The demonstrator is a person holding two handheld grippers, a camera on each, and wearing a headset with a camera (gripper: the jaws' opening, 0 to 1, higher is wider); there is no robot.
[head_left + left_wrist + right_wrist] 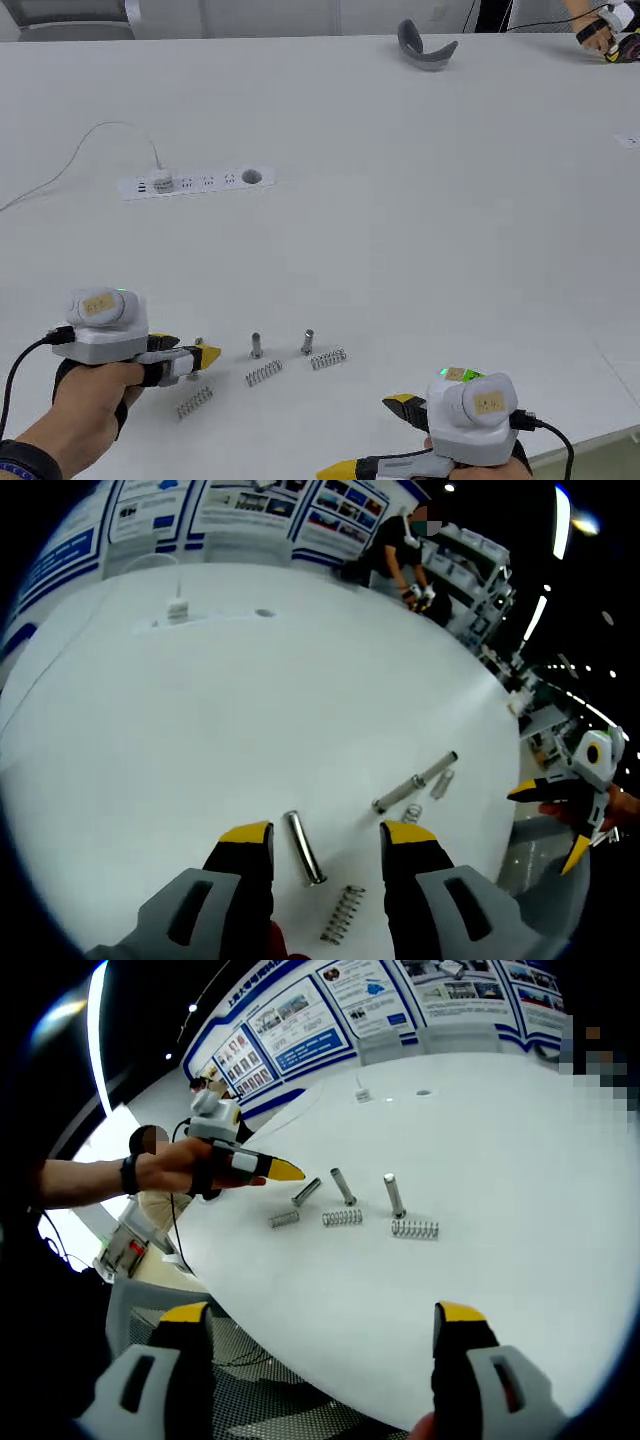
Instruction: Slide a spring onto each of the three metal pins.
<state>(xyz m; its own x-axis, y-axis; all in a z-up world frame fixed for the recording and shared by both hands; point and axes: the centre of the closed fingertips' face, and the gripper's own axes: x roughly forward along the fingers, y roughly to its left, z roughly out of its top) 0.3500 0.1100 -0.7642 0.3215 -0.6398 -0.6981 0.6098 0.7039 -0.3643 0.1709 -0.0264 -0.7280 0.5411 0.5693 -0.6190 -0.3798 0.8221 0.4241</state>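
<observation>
Three short metal pins stand upright near the white table's front edge: one (198,345) at my left gripper's tips, a middle one (256,345) and a right one (308,341). A loose spring lies in front of each (195,402) (264,373) (328,358). My left gripper (326,832) is open, and the nearest pin (303,847) stands between its yellow tips, untouched. That pin's spring (343,913) lies just below. My right gripper (320,1312) is open and bare, held back over the table edge, facing the pins (343,1186) and springs (342,1218).
A white power strip (195,183) with a cable lies at mid-left of the table (420,200). A grey curved object (425,45) rests at the far edge. Another person's hands (605,30) work at the far right corner. The table's front edge runs just under my right gripper.
</observation>
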